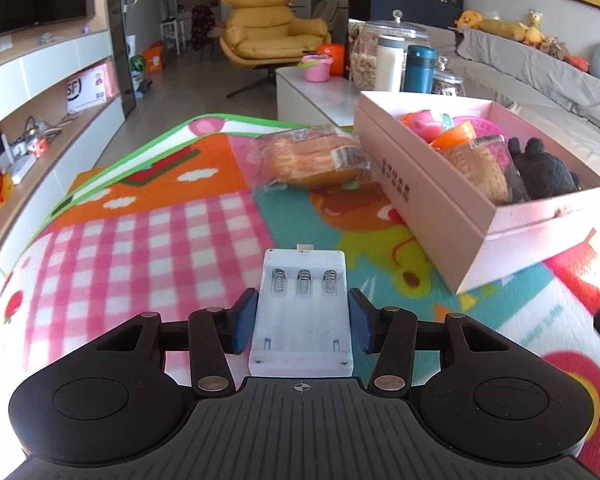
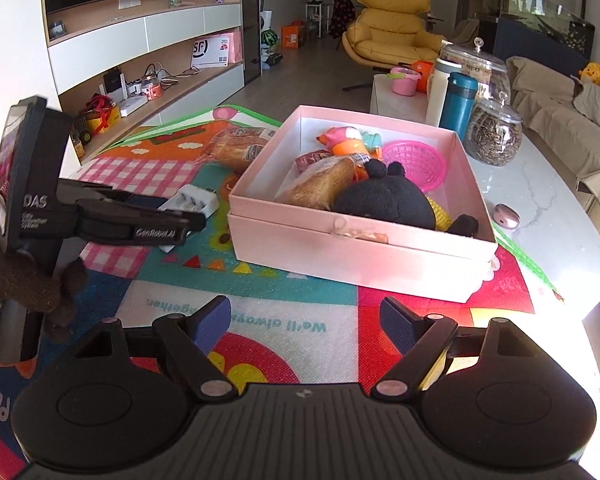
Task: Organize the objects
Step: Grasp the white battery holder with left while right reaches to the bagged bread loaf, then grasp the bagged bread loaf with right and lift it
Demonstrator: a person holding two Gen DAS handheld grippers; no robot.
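My left gripper is shut on a white battery charger with three spring slots, held above the colourful play mat. From the right wrist view the left gripper and the charger sit left of the pink box. The box holds a black plush toy, a wrapped bread, a pink basket and plastic toys. A second wrapped bread lies on the mat beside the box. My right gripper is open and empty in front of the box.
Glass jars, a blue flask and a white bottle stand behind the box on the marble table. A small pink oval object lies right of the box. A sofa runs along the right.
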